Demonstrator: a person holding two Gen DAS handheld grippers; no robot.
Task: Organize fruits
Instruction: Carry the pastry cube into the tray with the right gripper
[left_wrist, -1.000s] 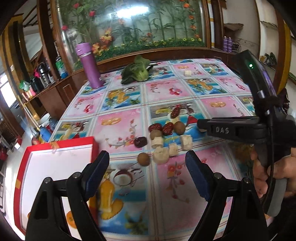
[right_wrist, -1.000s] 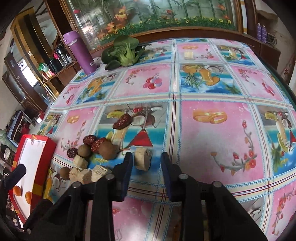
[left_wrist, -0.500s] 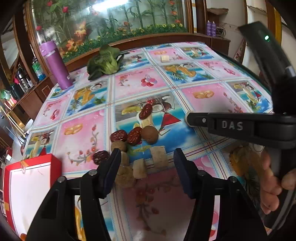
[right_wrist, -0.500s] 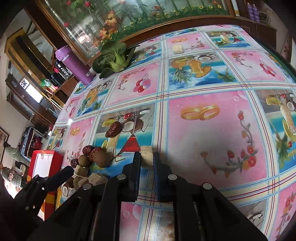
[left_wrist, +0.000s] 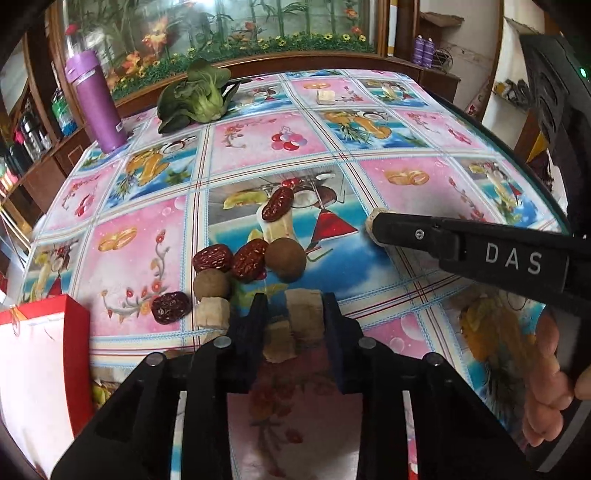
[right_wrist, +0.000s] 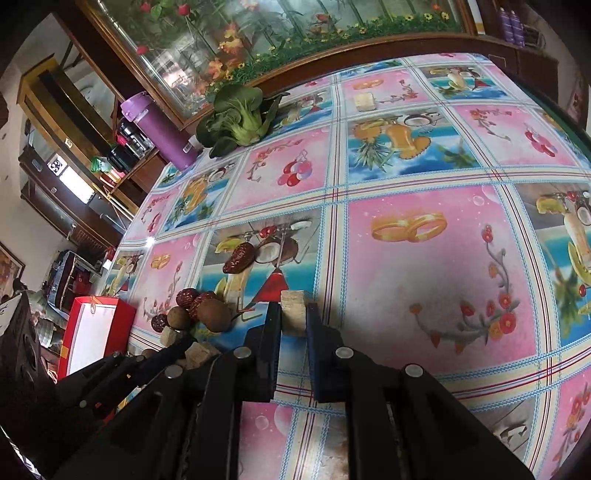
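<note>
Red dates, brown round fruits and pale fruit cubes lie bunched on the patterned tablecloth. My left gripper has its fingers drawn in on a pale cube, and a second cube is wedged beside it. My right gripper is shut on another pale cube, just right of the pile. In the left wrist view the right gripper reaches in from the right, with its cube peeking out at the tip.
A red box with a white inside stands at the table's near left corner. A purple bottle, a bok choy and a lone pale cube sit at the far side. A hand holds the right gripper.
My left gripper moved forward over the cubes and narrowed from wide open to a pinch. The right gripper shut on its cube and holds it.
</note>
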